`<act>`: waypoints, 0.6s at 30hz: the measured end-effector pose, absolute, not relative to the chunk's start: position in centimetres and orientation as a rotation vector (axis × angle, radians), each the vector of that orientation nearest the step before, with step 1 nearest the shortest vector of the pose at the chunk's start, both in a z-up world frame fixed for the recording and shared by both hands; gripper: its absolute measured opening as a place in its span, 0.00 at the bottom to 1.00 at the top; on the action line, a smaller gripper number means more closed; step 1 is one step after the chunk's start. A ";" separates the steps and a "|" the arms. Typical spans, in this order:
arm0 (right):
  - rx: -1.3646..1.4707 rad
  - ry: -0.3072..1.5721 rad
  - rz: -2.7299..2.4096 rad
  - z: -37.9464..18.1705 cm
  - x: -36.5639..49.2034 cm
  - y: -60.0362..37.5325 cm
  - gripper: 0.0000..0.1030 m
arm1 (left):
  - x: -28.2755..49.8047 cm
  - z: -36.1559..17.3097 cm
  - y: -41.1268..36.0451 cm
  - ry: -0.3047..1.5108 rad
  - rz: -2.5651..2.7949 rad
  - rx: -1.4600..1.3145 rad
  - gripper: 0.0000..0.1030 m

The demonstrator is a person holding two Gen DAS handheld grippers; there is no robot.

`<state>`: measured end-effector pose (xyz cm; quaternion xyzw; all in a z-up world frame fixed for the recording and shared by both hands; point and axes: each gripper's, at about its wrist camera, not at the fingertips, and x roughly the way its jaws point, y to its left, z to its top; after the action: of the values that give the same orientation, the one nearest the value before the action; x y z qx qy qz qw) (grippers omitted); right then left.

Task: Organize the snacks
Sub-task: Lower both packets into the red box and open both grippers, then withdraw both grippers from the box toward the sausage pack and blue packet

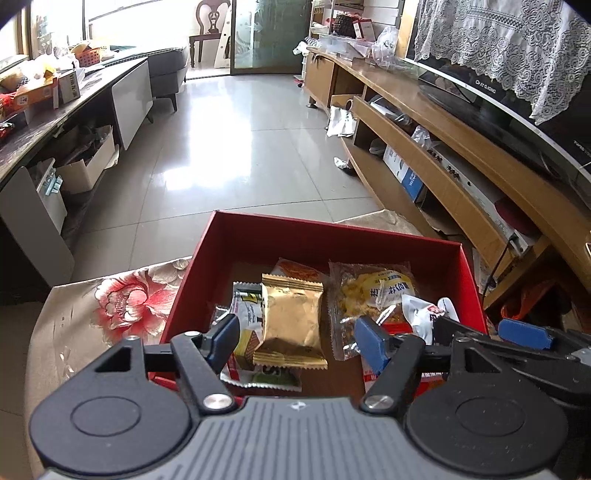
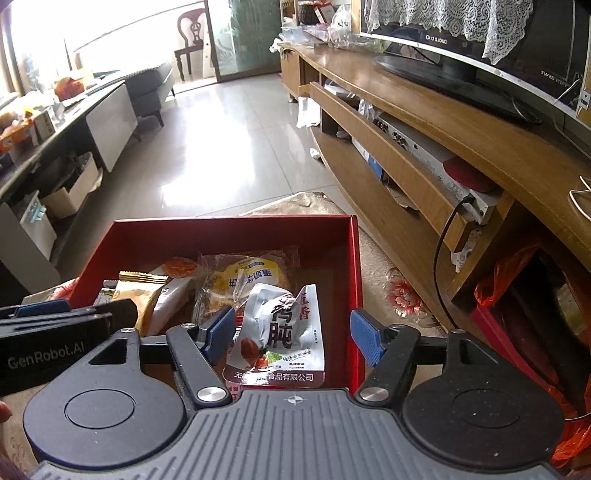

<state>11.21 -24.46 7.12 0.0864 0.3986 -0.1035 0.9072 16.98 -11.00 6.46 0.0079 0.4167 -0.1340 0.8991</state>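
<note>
surface: floral tablecloth [image 1: 122, 306] under red box [image 1: 332, 236]
left gripper [image 1: 295, 341]: released above gold packet [image 1: 291, 321]
right gripper [image 2: 291, 334]: released above silver pouch [image 2: 280, 328]
progress: several snacks boxed; remainder unseen

Daylight floods in from the windows [image 1: 55, 26] at far left, blown out to white, and I see its glare on the tiled floor [image 1: 221, 155]. Both views are sharp centrally (fisheye bending at the edges, dark corners).
</note>
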 end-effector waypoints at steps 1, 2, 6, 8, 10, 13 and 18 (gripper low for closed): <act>0.177 0.820 -0.213 7.2 11.0 -24.4 0.73 | 16.7 6.5 -10.9 0.864 -0.280 0.015 0.65; 0.176 0.817 -0.213 7.3 10.9 -24.4 0.73 | 16.6 6.5 -10.9 0.863 -0.281 0.014 0.65; 0.165 0.810 -0.210 7.6 10.2 -24.3 0.73 | 15.7 6.7 -10.7 0.862 -0.288 0.010 0.65; 0.158 0.809 -0.209 7.8 9.8 -24.2 0.73 | 15.3 6.8 -10.7 0.862 -0.292 0.012 0.65; 0.151 0.806 -0.208 7.9 9.3 -24.1 0.73 | 15.0 6.8 -10.6 0.862 -0.293 0.015 0.65; 0.138 0.804 -0.204 8.0 8.5 -24.0 0.73 | 14.4 6.8 -10.5 0.863 -0.298 0.014 0.65; 0.122 0.798 -0.200 8.4 7.1 -24.0 0.74 | 13.1 7.0 -10.5 0.862 -0.313 0.008 0.65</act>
<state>7.14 -23.99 8.42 0.0594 0.3875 -0.0972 0.9148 13.05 -10.52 7.04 0.0041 0.4161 -0.1512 0.8966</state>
